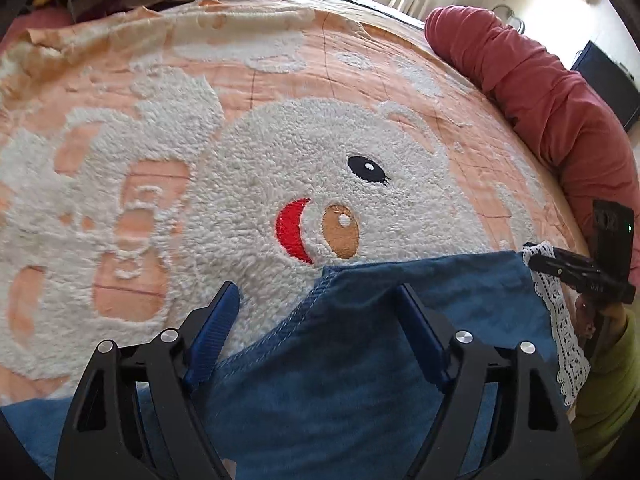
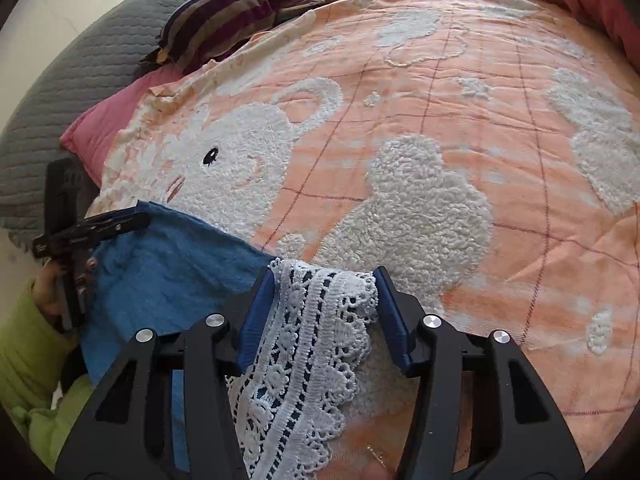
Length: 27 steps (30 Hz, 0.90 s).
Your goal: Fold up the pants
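On a peach blanket point(image 1: 280, 80) spread over the bed, blue pants point(image 1: 360, 360) lie at its near edge as the left gripper point(image 1: 316, 312) and right gripper point(image 2: 324, 300) straddle denim hem and lace trim point(image 2: 316, 340), jaws apart, apparently poised to pinch.

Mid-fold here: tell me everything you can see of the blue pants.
The blue pants are soft, denim-like cloth with a stitched edge and a white lace trim along one end. They lie on the peach fleece blanket. The open left gripper straddles the stitched edge; the open right gripper straddles the lace.
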Each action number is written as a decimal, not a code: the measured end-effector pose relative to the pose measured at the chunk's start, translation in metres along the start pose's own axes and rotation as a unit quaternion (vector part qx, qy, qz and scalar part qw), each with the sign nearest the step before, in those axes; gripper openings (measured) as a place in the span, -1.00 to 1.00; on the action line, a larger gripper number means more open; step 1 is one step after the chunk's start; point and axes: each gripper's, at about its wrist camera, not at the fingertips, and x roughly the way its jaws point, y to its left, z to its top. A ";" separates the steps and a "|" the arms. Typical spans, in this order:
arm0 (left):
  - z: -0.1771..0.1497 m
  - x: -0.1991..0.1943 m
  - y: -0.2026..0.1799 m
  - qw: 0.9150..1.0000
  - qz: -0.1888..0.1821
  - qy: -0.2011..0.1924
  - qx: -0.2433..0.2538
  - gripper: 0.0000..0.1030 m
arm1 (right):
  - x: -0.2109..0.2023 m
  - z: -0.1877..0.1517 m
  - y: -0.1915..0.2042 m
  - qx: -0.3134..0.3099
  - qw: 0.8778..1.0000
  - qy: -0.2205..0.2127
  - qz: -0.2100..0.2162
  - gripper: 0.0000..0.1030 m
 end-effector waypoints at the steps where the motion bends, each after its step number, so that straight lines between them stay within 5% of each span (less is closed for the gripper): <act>1: 0.000 0.001 0.001 1.000 -0.007 -0.004 -0.004 0.49 | 0.000 -0.001 0.002 -0.006 1.000 0.000 0.004 -0.37; 2: -0.002 0.000 0.001 1.000 -0.019 -0.007 -0.011 0.40 | 0.001 -0.002 0.005 -0.012 1.000 0.002 0.013 -0.45; 4: -0.004 -0.002 -0.001 1.000 -0.026 -0.004 -0.010 -0.42 | 0.002 -0.003 0.013 -0.029 0.999 0.006 0.026 -0.62; 6: -0.004 -0.007 -0.005 0.999 -0.040 -0.004 -0.005 -0.80 | -0.001 -0.003 0.026 -0.056 0.998 -0.001 0.023 -0.65; 13: 0.011 -0.019 -0.024 0.999 0.006 -0.033 0.027 -0.84 | -0.028 0.021 0.041 -0.106 0.993 -0.047 -0.023 -0.67; 18: 0.007 0.000 -0.023 0.998 0.037 -0.020 0.041 -0.84 | 0.007 0.030 0.024 -0.092 0.995 -0.003 -0.042 -0.66; 23: 0.001 0.006 -0.008 0.999 0.014 -0.027 0.021 -0.73 | 0.014 0.027 0.010 -0.063 0.997 -0.002 -0.050 -0.47; 24: 0.001 0.003 -0.005 0.999 0.011 -0.030 0.016 -0.66 | 0.011 0.028 0.010 -0.062 0.996 -0.008 -0.056 -0.31; 27: -0.002 -0.013 0.001 0.999 0.020 -0.044 0.003 -0.27 | -0.016 0.024 0.008 -0.047 0.996 -0.039 -0.063 -0.25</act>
